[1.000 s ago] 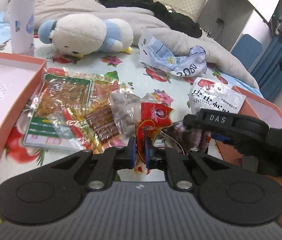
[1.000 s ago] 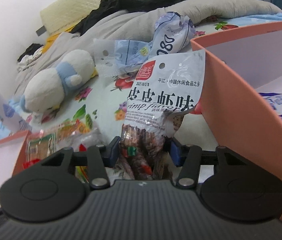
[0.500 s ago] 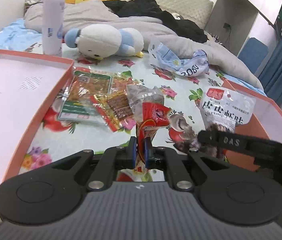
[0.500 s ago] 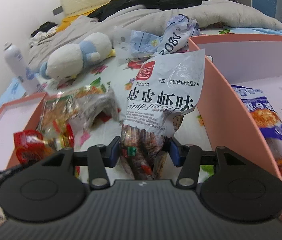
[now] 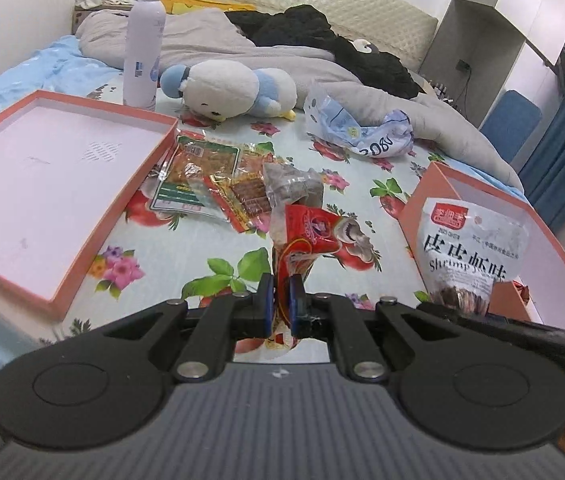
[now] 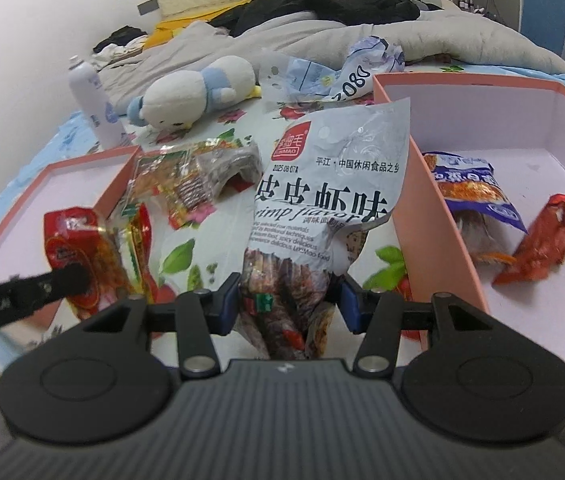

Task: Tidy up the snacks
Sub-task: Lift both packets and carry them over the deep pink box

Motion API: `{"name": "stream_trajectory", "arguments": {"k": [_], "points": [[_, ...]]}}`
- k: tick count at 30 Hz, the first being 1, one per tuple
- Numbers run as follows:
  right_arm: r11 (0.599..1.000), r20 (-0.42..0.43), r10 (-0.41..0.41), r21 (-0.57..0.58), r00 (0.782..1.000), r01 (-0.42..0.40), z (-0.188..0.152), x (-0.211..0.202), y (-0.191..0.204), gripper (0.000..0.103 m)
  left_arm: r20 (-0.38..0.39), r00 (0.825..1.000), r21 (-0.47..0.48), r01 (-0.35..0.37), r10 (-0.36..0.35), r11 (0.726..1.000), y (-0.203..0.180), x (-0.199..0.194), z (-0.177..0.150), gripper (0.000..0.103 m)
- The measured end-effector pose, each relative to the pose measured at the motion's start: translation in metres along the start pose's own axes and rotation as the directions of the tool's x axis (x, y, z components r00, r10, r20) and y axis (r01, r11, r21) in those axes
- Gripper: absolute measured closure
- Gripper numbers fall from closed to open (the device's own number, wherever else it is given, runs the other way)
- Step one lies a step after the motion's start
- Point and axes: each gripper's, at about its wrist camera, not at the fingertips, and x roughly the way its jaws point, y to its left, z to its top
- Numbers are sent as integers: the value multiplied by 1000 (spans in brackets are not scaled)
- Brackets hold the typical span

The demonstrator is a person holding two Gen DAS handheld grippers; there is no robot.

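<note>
My left gripper (image 5: 281, 304) is shut on a small red snack packet (image 5: 307, 236), held above the flowered bedsheet. The same red snack packet (image 6: 82, 256) shows at the left of the right wrist view. My right gripper (image 6: 289, 300) is shut on a grey shrimp-flavour snack bag (image 6: 330, 208), which stands upright beside the wall of the orange box (image 6: 434, 216). That shrimp bag (image 5: 470, 256) hangs at the right in the left wrist view. Inside the orange box lie a blue snack bag (image 6: 474, 192) and a red packet (image 6: 542, 240). Several more snack packets (image 5: 218, 180) lie on the sheet.
An empty shallow orange lid (image 5: 42, 184) lies at the left. A plush toy (image 5: 230, 88), a white spray bottle (image 5: 144, 52) and a crumpled blue-white bag (image 5: 362, 132) sit further back. Grey bedding and black clothes pile up behind them.
Both grippers have pulled back and risen from the snack pile, each carrying its packet. The pile and toy look farther away, and the inside of the orange box has come into view.
</note>
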Motion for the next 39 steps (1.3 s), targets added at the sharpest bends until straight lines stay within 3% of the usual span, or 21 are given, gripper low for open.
{"name": "stream_trajectory", "arguments": {"k": [10, 16, 28, 39], "points": [[998, 26, 53, -39, 998, -52, -4, -36, 1, 50, 19, 1000, -66, -3, 5, 998, -5, -33, -7, 94], [998, 64, 59, -40, 996, -57, -2, -63, -3, 50, 48, 999, -41, 16, -14, 999, -21, -54, -1, 94], [999, 76, 45, 6, 996, -46, -6, -111, -35, 50, 80, 987, 6, 138, -138, 990, -76, -90, 1, 94], [994, 120, -65, 96, 991, 53, -17, -140, -85, 50, 34, 955, 104, 289, -294, 952, -139, -72, 2, 94]]}}
